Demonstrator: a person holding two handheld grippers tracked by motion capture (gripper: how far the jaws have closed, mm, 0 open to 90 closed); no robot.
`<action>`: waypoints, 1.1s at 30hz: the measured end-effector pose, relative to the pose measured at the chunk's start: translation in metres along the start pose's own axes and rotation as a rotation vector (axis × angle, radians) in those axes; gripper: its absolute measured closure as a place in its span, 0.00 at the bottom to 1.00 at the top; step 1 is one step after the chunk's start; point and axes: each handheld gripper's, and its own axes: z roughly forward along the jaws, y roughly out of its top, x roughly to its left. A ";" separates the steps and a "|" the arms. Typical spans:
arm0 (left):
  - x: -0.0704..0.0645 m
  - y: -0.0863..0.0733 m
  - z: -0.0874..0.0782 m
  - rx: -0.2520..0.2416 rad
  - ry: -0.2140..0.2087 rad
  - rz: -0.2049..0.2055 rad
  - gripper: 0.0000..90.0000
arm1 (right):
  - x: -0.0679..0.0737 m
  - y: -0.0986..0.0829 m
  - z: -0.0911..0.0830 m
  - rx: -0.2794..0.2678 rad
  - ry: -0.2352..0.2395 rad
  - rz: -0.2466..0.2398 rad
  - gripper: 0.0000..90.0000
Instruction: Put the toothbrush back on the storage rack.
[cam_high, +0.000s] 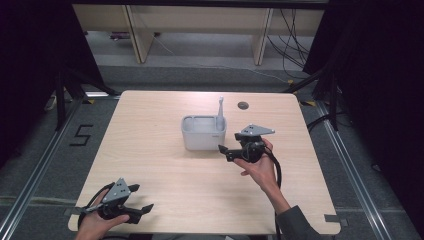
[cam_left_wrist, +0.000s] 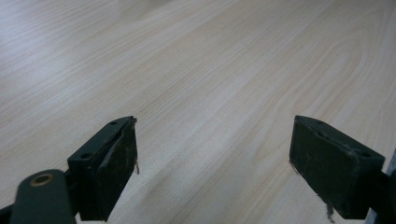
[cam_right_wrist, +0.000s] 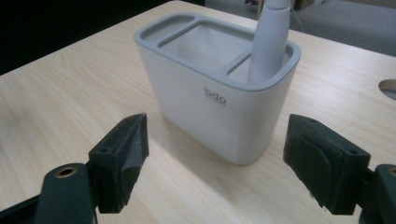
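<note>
High view: a white rectangular plastic holder (cam_high: 203, 133) with a grey rim is standing mid-table, a pale grey toothbrush-like stick (cam_high: 220, 112) rising from its right compartment, while the right gripper (cam_high: 229, 152) is hovering just right of it and the left gripper (cam_high: 141, 198) is idling at the near left corner. Left gripper view: jaws are gaping wide over bare light wood table (cam_left_wrist: 210, 70). Right gripper view: jaws are spread, nothing held, facing the holder's near wall; probably best centring before closing.

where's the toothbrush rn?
High view: the toothbrush stands upright in the right-end compartment of the white holder near the table's centre, just ahead of the open right gripper.
</note>
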 end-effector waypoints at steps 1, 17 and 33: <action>0.000 0.000 0.000 0.000 0.000 0.000 0.17 | 0.004 -0.004 -0.003 0.017 0.006 0.030 0.25; 0.000 0.000 0.000 0.006 0.003 0.014 0.17 | 0.012 -0.028 -0.007 0.025 0.016 -0.010 0.27; 0.000 0.001 -0.001 0.020 0.006 0.012 0.17 | 0.027 -0.049 -0.014 0.057 0.050 0.026 0.26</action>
